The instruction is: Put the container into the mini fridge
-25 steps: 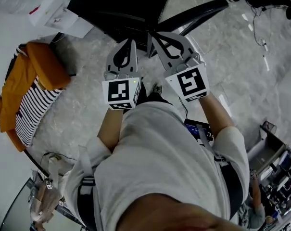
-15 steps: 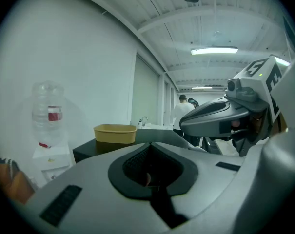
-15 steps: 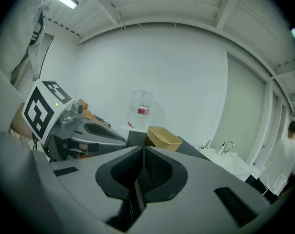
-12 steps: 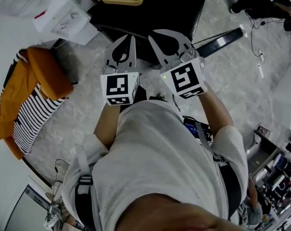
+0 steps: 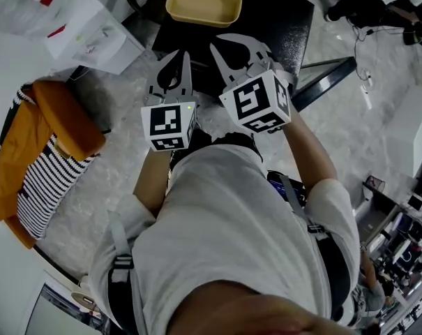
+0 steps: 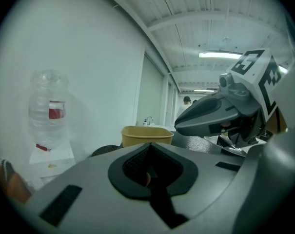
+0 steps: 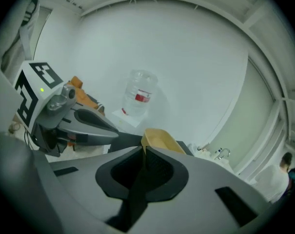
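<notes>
Item: one shallow, round-cornered rectangular container of mustard-yellow plastic (image 5: 203, 3), open-topped and, so far as we see into it, empty; location: on the flat top of a black cabinet (image 5: 287, 19), which we take to be the mini fridge, though we cannot tell whether its door stands open. Left gripper (image 5: 185, 56): grey tongs brought together, nothing between them, pointing toward the container from near the cabinet's front edge and well short of it. Right gripper (image 5: 216, 49): tongs likewise closed on nothing, just beside the left one, aimed at the same tub. Handling, in our judgement: light, fairly stiff and thin-walled, with a smooth and probably slippery rim; not fragile, but liable to tip or skate across the top if nudged at one corner. Hold: we recommend opening a pair of tongs and pinching a side wall at the rim, one jaw inside and one outside, near the middle of a long side, or one gripper at each short end to keep it level. Adjacent stock: clear plastic water jug with a red label (image 6: 49, 108) on a white box (image 5: 92, 30); orange cloth over black-and-white striped fabric (image 5: 54, 128) on the grey floor to the left
</notes>
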Motion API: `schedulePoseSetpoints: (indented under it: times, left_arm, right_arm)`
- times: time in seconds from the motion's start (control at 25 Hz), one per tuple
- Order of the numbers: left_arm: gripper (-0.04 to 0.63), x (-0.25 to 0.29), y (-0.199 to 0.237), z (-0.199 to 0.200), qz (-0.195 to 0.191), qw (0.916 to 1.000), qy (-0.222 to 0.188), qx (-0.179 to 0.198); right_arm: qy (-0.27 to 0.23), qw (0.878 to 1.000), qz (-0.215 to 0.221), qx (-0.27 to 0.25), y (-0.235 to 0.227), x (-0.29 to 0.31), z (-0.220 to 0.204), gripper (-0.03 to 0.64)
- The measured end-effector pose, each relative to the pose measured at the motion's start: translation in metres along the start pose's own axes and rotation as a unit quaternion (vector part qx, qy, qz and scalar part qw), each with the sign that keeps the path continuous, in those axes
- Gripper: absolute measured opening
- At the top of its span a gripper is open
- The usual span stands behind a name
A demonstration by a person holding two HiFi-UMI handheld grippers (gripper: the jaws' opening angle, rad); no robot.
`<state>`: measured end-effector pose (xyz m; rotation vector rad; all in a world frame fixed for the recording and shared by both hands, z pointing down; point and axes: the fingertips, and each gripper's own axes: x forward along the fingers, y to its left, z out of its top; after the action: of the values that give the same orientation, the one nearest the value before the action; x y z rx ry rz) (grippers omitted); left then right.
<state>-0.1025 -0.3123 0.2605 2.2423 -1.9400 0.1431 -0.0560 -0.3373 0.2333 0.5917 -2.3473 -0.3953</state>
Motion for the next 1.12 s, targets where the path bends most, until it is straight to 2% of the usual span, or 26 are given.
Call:
schedulePoseSetpoints:
  times: [0.16, 0.24, 0.32, 0.52, 0.8, 0.88, 1.12]
  left_arm:
    - [0.012, 0.010, 0.022, -0.001, -0.001, 1.0000, 0.001, -0.007]
    - [0.012, 0.013, 0.028, -0.003, 0.002, 0.9998, -0.001, -0.017]
    - [0.012, 0.014, 0.034, -0.005, 0.006, 0.9997, -0.001, -0.025]
    - [0.012, 0.011, 0.050, -0.014, 0.011, 0.9993, 0.007, -0.035]
    - [0.012, 0.006, 0.059, -0.025, 0.016, 0.9988, 0.013, -0.045]
    - [0.012, 0.005, 0.056, -0.028, 0.014, 0.9987, 0.016, -0.046]
    - [0.012, 0.004, 0.039, -0.033, 0.000, 0.9987, 0.020, -0.046]
  right_arm:
    - [0.048, 0.996, -0.027, -0.073, -0.011, 0.030, 0.002, 0.045]
    - [0.072, 0.991, -0.032, -0.106, -0.016, 0.041, -0.002, 0.080]
    - [0.097, 0.986, -0.028, -0.136, -0.018, 0.053, -0.006, 0.112]
    - [0.142, 0.972, -0.014, -0.187, -0.017, 0.075, -0.013, 0.112]
    - [0.184, 0.957, -0.015, -0.225, -0.018, 0.092, -0.025, 0.110]
    - [0.191, 0.953, -0.020, -0.234, -0.019, 0.092, -0.027, 0.086]
    - [0.193, 0.952, -0.020, -0.236, -0.014, 0.080, -0.032, 0.054]
